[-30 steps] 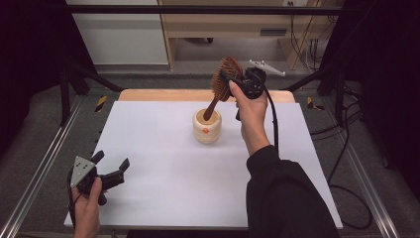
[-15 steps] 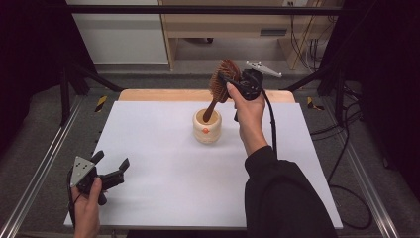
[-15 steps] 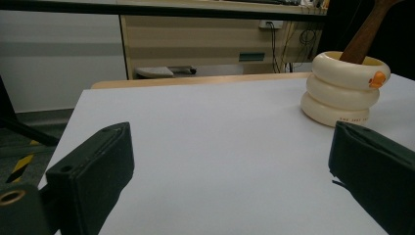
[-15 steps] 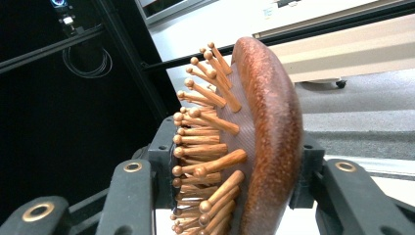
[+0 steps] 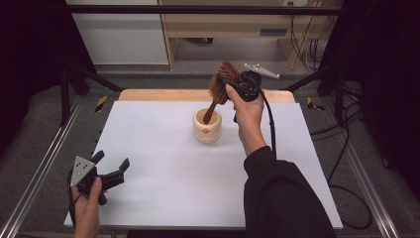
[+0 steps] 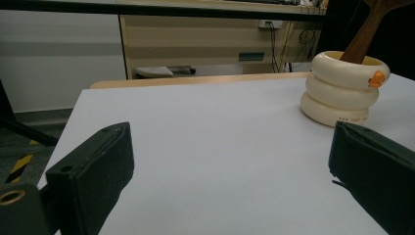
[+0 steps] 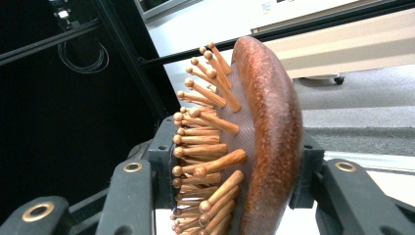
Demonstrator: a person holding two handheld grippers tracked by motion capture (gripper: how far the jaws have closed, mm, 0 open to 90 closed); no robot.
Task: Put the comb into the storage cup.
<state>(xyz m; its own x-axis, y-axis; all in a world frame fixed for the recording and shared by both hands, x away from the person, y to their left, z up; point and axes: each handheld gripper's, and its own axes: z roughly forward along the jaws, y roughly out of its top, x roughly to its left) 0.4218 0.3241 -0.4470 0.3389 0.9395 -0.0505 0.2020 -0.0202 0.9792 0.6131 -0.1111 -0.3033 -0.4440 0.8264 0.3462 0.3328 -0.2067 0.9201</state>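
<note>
A wooden hairbrush (image 5: 214,105) with peg bristles stands tilted, its handle down inside a cream ringed cup (image 5: 207,130) at the middle far part of the white table (image 5: 163,148). My right gripper (image 5: 228,83) is shut on the brush's head, one jaw on the bristle side and one on the smooth back (image 7: 269,122). My left gripper (image 5: 111,159) rests in a hand near the table's front left corner, open with nothing between its jaws. From the left gripper view, the cup (image 6: 342,88) with an orange mark and the brush handle (image 6: 364,36) stand at the far right.
A wooden strip (image 5: 163,94) runs along the table's far edge. Metal rails (image 5: 44,163) flank both sides. A pale cabinet (image 5: 124,34) and a shelf stand beyond the table, and cables (image 5: 346,148) lie on the floor to the right.
</note>
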